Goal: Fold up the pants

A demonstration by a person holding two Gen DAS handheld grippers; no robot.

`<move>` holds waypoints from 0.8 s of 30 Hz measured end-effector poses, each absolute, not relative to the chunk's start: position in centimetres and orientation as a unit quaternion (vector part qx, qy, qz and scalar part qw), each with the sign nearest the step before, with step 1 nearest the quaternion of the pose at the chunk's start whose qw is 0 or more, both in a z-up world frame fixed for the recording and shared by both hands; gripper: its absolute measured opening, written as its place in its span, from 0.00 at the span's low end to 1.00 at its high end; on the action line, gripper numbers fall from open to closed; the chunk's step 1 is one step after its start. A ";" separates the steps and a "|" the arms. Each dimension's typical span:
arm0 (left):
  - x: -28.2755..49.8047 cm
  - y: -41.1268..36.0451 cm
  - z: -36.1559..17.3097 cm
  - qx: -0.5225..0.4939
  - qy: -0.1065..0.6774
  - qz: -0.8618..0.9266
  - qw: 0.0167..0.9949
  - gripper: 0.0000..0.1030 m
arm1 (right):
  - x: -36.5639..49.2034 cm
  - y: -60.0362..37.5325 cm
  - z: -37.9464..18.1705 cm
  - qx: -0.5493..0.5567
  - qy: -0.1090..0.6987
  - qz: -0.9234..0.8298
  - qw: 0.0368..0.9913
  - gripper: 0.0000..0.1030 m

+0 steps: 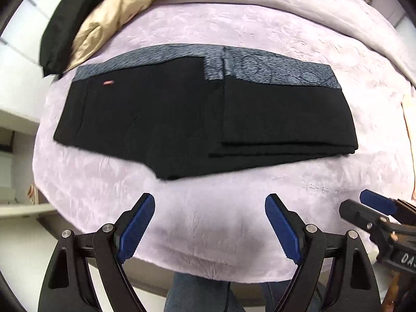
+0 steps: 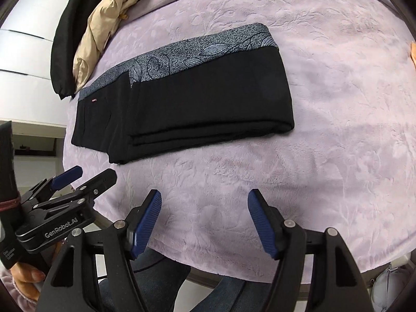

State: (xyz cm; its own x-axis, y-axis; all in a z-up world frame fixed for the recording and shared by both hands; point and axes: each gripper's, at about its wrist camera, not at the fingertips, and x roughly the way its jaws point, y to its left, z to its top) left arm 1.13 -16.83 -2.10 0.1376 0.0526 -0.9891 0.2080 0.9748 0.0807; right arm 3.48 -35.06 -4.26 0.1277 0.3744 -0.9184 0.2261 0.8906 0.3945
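**Left-wrist view: folded pants lie flat, both grippers clear of them**

Left-wrist view puts the black pants (image 1: 202, 114) across the middle of the frame, folded into a flat rectangle on the lilac bedspread (image 1: 234, 202). A grey patterned waistband (image 1: 273, 70) runs along their upper edge, and a small red label (image 1: 108, 82) sits near the upper left corner. At the right the layers stack with their edges showing.

In the right-wrist view the pants (image 2: 197, 104) lie in the centre-left of the frame, tilted up to the right, on the same bedspread (image 2: 325, 130).

Below them, the left gripper (image 1: 210, 202) hangs over bare bedspread, jaws spread wide with nothing between them. The right gripper (image 2: 205, 196) also stands over bare cloth at the bottom of its frame, jaws apart and empty. Neither touches the pants. Each gripper shows in the other's view: the right one (image 1: 364, 204) at the lower right edge, the left one (image 2: 95, 173) at the lower left, held by a hand (image 2: 26, 278).

In the upper left of both frames a beige garment (image 1: 109, 26) and a black garment (image 1: 57, 33) lie bunched beside the pants.
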 end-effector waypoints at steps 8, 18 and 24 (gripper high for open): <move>1.4 -14.2 -1.6 0.098 0.647 -0.035 0.756 0.85 | 4.4 -34.3 -3.4 0.217 0.643 0.048 0.733 0.71; 5.3 -9.3 -2.1 0.100 0.639 -0.079 0.759 0.85 | 5.6 -29.5 -3.1 0.235 0.632 -0.009 0.738 0.71; 7.4 -4.2 -3.3 0.084 0.644 -0.089 0.755 0.85 | 7.0 -23.7 -3.7 0.215 0.645 -0.023 0.733 0.71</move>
State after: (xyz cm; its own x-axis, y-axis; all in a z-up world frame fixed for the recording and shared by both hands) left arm 7.43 -4.24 -3.28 0.1543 -0.0262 -0.9877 0.2429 0.9700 0.0122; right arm 6.96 -23.69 -3.65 0.1666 0.2437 -0.9554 0.3109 0.9066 0.2855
